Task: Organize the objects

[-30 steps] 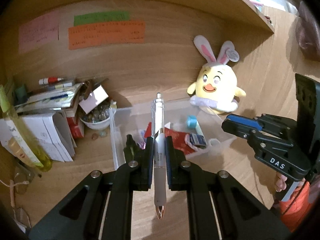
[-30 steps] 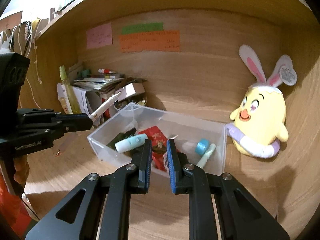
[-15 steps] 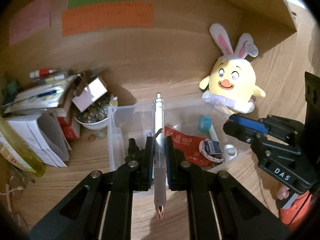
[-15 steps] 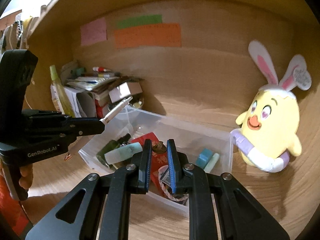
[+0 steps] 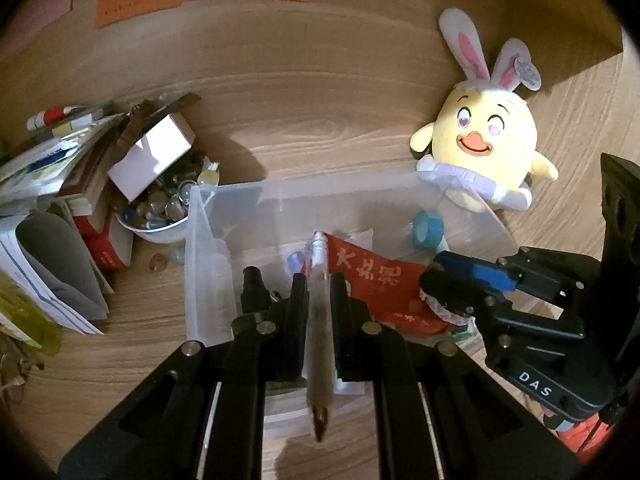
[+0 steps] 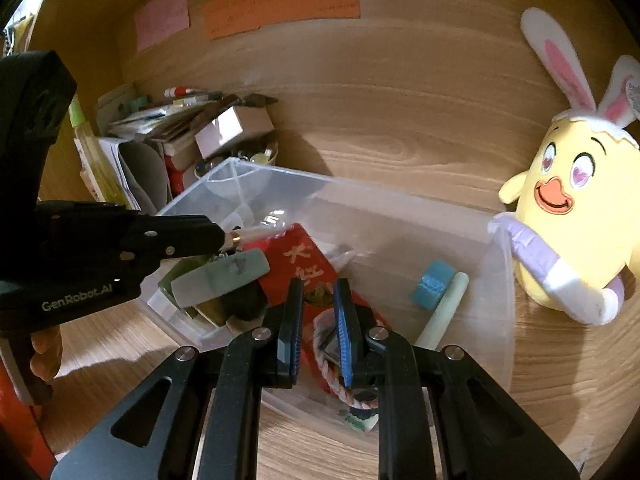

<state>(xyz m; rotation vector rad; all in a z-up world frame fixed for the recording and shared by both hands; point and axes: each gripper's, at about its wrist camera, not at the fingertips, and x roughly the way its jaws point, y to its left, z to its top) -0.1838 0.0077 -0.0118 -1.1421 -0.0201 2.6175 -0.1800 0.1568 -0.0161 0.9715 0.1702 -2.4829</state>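
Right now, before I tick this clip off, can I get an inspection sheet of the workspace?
Surface: wooden desk inside a wooden alcove, bare patches only in front.
Job's things: pen clamped lengthwise in the left tool, held over the clear plastic bin; the bin holds a red packet, blue tape roll and more.
Clutter: paper stack, bowl of beads, white box.
Grippers: left tool shut on pen; right tool narrow, empty, above the bin.
Cables: nothing seen.
Surroundings: yellow plush chick right of the bin, orange note on the back wall.
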